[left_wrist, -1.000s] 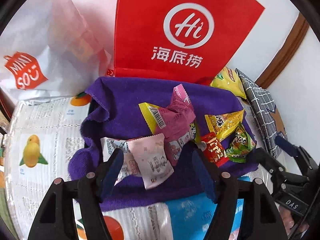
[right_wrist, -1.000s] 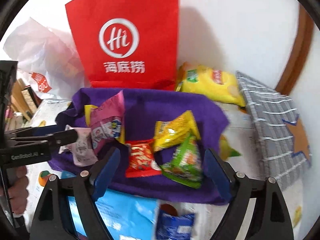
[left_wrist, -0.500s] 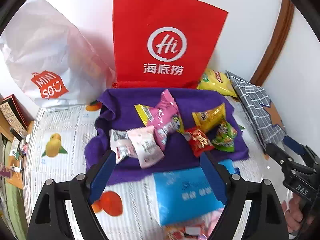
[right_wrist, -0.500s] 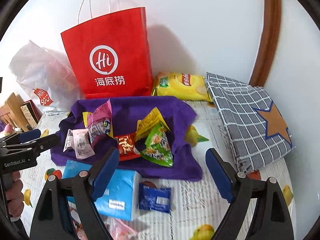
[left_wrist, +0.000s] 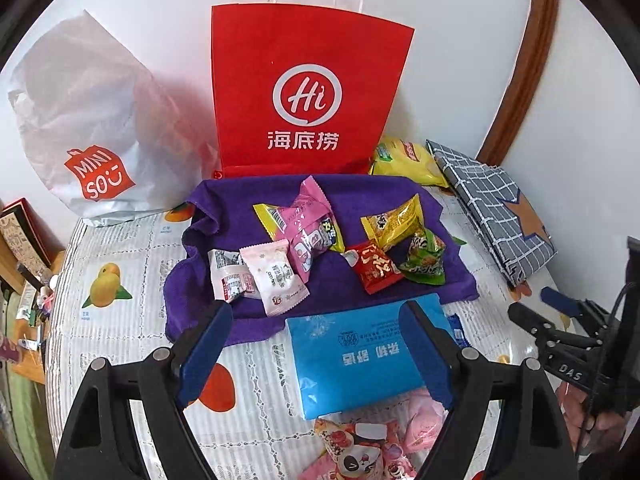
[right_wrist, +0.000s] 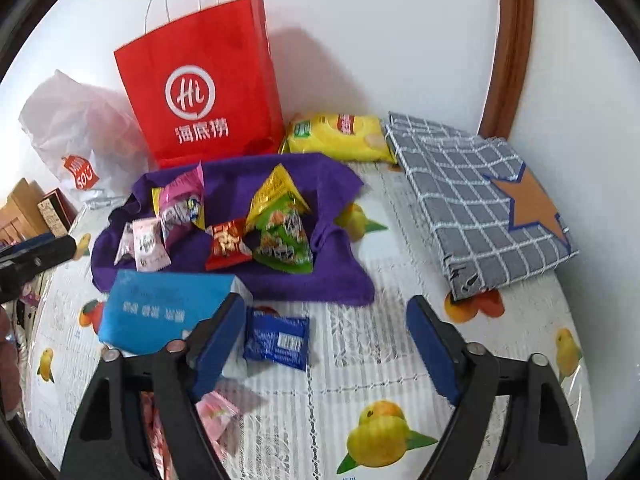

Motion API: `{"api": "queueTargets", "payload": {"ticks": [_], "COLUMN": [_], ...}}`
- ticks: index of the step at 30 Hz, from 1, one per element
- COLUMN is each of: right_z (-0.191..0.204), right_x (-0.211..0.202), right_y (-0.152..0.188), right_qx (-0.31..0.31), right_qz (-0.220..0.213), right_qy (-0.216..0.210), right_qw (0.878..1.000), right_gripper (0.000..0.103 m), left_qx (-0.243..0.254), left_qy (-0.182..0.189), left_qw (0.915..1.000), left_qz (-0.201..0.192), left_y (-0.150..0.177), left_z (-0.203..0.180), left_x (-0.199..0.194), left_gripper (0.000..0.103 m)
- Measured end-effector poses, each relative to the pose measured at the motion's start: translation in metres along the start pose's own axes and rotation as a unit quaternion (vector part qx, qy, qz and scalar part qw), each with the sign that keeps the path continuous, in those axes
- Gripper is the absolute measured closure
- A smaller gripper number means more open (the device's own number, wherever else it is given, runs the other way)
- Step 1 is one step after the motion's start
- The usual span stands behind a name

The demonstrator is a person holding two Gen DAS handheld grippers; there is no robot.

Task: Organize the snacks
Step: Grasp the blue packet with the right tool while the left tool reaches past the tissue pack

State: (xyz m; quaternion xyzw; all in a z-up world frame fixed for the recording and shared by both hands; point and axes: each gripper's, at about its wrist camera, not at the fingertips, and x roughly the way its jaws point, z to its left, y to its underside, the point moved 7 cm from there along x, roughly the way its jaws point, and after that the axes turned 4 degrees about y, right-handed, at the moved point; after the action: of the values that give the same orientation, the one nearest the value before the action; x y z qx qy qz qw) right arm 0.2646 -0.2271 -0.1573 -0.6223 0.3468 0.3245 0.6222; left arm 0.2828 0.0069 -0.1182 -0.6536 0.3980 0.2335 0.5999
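A purple cloth (left_wrist: 248,204) (right_wrist: 336,280) lies on the table and holds several small snack packets: pink (left_wrist: 308,216), pale pink (left_wrist: 276,276), red (left_wrist: 376,268), yellow (left_wrist: 396,220), green (left_wrist: 424,260). A blue packet (left_wrist: 352,356) (right_wrist: 160,304) lies in front of the cloth. A small dark blue packet (right_wrist: 278,338) lies beside it. My left gripper (left_wrist: 316,348) is open and empty, above the blue packet. My right gripper (right_wrist: 326,340) is open and empty over the table, right of the dark blue packet.
A red paper bag (left_wrist: 308,96) and a white plastic bag (left_wrist: 84,128) stand at the wall. A yellow chip bag (right_wrist: 340,136) and a grey checked pouch (right_wrist: 480,204) lie at the right. Pink packets (left_wrist: 360,452) lie near the front edge.
Both grippers have pulled back and up from the cloth, so more of the table shows. The snacks have not moved. Both stay open.
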Motion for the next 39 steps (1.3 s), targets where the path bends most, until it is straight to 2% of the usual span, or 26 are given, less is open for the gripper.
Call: {"api": "queueTargets", "payload": {"ticks": [5,7,18,23,33,36,39], "right_z": [0.007,0.011,0.029,0.029,0.008,0.001,0.0], "right_x": [0.024,0.035,0.079,0.095,0.085,0.076,0.069], "right_y": [0.015,0.019,0.028,0.033,0.055,0.059,0.056], "right_qx": [-0.004,-0.006,-0.008,-0.015,-0.017,-0.02,-0.021], "right_qz": [0.034,0.044,0.078,0.095,0.112,0.106,0.091], "right_qy": [-0.023,-0.028,-0.091,-0.089,-0.066,-0.064,-0.069], "right_qw": [0.999,0.999,0.993,0.991,0.991,0.992,0.993], "right_gripper": [0.042,0.046,0.048,0.055,0.055,0.052,0.038], "left_qx": [-0.011,-0.015,-0.025,-0.022,-0.017,-0.015,-0.017], "left_qy": [0.012,0.019,0.032,0.033,0.038,0.035,0.036], "left_qw": [0.9998,0.9996,0.9986,0.9985,0.9982,0.9984,0.9984], "left_qz": [0.009,0.016,0.033,0.038,0.043,0.041,0.04], "left_y": [0.001,0.001,0.003,0.006,0.014,0.016,0.017], "left_z": [0.007,0.011,0.025,0.026,0.025,0.025,0.027], "left_x": [0.011,0.017,0.045,0.049,0.044,0.041,0.038], "left_gripper": [0.018,0.018,0.018,0.018,0.018,0.018,0.018]}}
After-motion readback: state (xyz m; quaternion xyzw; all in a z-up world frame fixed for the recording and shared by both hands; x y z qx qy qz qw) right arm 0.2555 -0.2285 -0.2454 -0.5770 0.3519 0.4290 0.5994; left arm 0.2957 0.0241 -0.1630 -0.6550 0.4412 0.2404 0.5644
